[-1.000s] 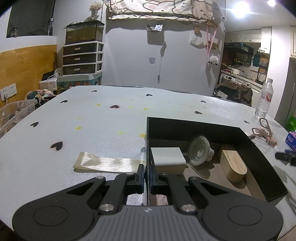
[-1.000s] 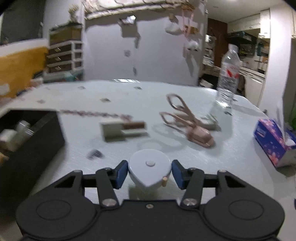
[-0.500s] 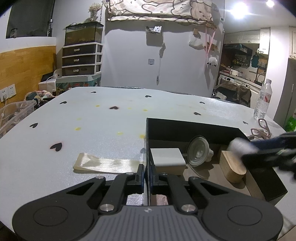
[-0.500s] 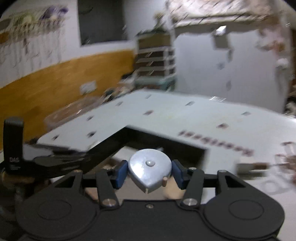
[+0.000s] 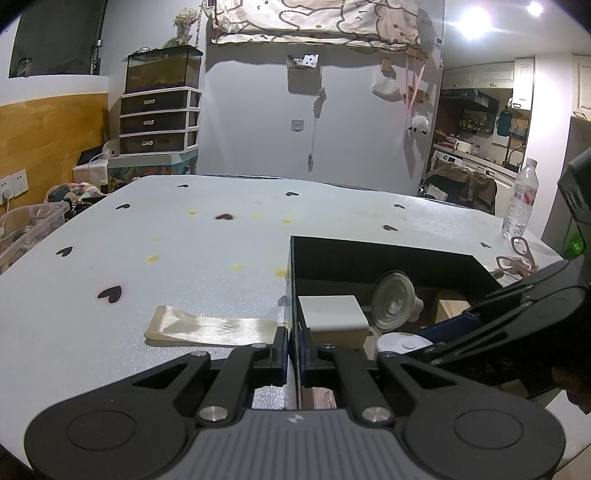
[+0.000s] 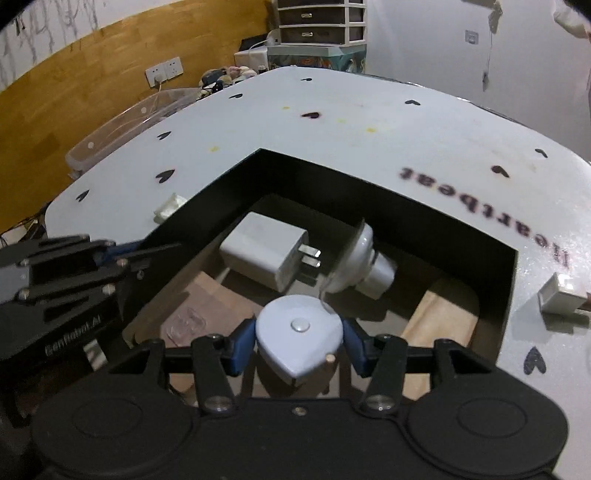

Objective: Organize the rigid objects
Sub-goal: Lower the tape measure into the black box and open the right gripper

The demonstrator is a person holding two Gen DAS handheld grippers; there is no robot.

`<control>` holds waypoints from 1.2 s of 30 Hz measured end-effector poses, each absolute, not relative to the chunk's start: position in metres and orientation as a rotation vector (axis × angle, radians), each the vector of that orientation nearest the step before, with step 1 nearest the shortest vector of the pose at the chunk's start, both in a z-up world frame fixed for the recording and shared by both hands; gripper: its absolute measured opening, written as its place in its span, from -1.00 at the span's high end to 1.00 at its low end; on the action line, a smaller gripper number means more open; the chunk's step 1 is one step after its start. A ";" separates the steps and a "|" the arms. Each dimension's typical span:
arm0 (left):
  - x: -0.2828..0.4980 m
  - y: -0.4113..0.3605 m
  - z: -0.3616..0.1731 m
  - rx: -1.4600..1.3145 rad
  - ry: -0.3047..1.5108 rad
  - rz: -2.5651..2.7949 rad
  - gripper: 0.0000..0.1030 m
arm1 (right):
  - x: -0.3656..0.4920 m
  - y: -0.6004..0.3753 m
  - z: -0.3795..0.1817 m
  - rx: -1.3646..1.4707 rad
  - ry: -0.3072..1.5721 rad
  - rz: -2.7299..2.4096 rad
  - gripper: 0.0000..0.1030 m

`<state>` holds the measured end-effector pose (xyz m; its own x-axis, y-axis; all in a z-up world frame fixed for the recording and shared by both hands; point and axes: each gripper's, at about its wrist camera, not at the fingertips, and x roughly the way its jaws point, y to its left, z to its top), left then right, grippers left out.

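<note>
Black box (image 6: 207, 206) wall pinched by left tool (image 5: 293, 349); open floor beneath right tool (image 6: 299, 341).

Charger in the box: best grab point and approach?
Grip the charger across its two long flat sides, coming from above. It lies flat, prongs toward the suction cup, so avoid the prong end; the box wall blocks a side approach.

- A grey wall (image 5: 258, 122) rises behind the desk (image 5: 184, 258).
- Left of that wall stands a drawer unit (image 5: 159, 122) with a glass tank (image 5: 162, 68) on top.
- Further left runs wood panelling (image 5: 48, 136).
- Right of the wall, a kitchen (image 5: 491, 129) opens under bright ceiling lights (image 5: 476, 26).
</note>
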<state>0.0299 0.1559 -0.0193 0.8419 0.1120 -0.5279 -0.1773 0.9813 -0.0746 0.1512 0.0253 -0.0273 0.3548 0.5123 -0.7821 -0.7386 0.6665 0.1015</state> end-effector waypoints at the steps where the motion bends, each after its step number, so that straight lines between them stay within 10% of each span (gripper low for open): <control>1: 0.030 0.156 -0.019 -0.123 0.550 0.154 0.90 | 0.152 0.027 -0.028 -0.296 0.893 0.817 -0.03; 22: 0.031 0.155 -0.019 -0.118 0.559 0.162 0.90 | 0.135 0.002 0.002 -0.230 0.811 0.824 -0.83; 36: 0.032 0.154 -0.022 -0.113 0.573 0.169 0.90 | 0.108 -0.032 0.027 -0.218 0.731 0.857 -1.00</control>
<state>0.0323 0.1542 -0.0218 0.8270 0.1276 -0.5475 -0.1902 0.9800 -0.0590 0.1084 -0.0323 0.0271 0.4323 0.6100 -0.6641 -0.7523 0.6500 0.1073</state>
